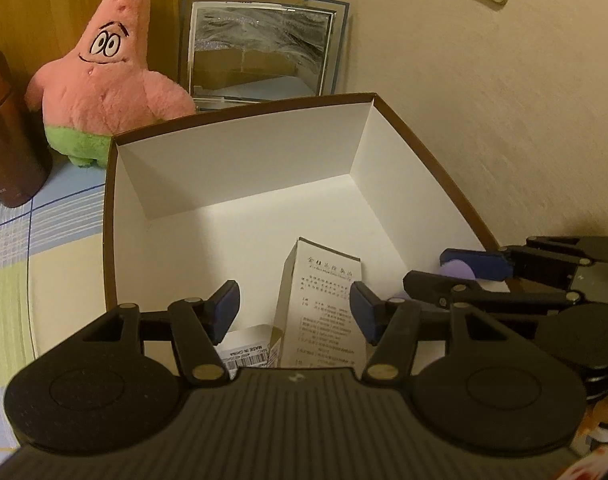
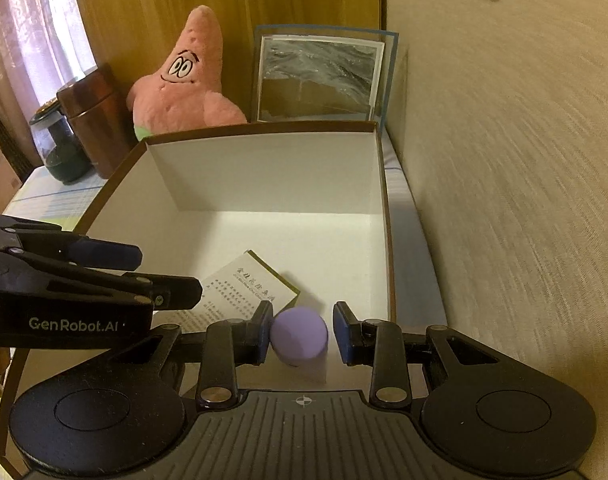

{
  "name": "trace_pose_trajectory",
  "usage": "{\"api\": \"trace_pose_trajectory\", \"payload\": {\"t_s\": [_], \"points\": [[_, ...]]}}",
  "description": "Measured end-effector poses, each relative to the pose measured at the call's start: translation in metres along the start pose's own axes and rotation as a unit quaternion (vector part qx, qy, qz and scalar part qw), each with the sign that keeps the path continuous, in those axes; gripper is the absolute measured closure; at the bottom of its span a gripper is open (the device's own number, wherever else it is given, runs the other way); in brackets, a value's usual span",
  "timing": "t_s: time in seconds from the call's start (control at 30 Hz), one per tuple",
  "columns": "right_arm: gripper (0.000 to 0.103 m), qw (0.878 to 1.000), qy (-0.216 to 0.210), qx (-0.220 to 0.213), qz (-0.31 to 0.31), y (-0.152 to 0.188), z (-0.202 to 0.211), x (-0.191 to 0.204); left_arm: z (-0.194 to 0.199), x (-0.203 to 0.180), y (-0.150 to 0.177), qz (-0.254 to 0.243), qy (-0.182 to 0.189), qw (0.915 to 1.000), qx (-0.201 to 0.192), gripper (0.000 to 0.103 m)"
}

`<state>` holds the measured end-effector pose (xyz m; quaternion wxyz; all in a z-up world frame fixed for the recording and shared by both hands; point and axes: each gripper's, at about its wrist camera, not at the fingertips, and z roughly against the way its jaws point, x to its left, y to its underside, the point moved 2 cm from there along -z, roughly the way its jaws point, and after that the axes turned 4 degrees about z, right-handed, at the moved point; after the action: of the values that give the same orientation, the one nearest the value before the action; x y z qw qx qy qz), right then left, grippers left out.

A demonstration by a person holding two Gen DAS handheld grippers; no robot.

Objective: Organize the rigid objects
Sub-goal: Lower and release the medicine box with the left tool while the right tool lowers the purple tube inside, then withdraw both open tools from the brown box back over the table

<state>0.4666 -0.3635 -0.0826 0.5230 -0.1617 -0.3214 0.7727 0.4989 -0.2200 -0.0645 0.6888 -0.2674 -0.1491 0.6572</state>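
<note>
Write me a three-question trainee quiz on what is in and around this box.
1. True or false: the white carton is inside the open box.
2. Which thing is between the pads of the right tongs? A) a purple ball B) a red cup C) a metal spoon
3. What stands behind the box, just right of the pink plush toy in the right wrist view?

Key: 1 true. 2 A. 3 the picture frame.
</note>
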Motion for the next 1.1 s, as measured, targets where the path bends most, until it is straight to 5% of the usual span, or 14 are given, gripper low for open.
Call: {"api": "trace_pose_trajectory", "payload": {"t_s": [0.33, 0.57, 1.1], "points": [[0.072, 1.000, -0.009, -0.006, 0.001, 0.004, 0.007, 0.002, 0.008, 0.003, 0.003, -0.004, -0.007, 1.0000, -0.002, 0.047], [0.054, 1.000, 0.000, -0.028, -0.006, 0.005, 0.022, 0.003, 0.020, 0.002, 0.006, -0.011, -0.013, 0.9998, -0.014, 0.047], [0.053, 0.999, -0.019, -0.039, -0.013, 0.017, 0.048, 0.018, 0.050, 0.003, 0.022, -0.010, -0.021, 0.9994, -0.027, 0.046]]}}
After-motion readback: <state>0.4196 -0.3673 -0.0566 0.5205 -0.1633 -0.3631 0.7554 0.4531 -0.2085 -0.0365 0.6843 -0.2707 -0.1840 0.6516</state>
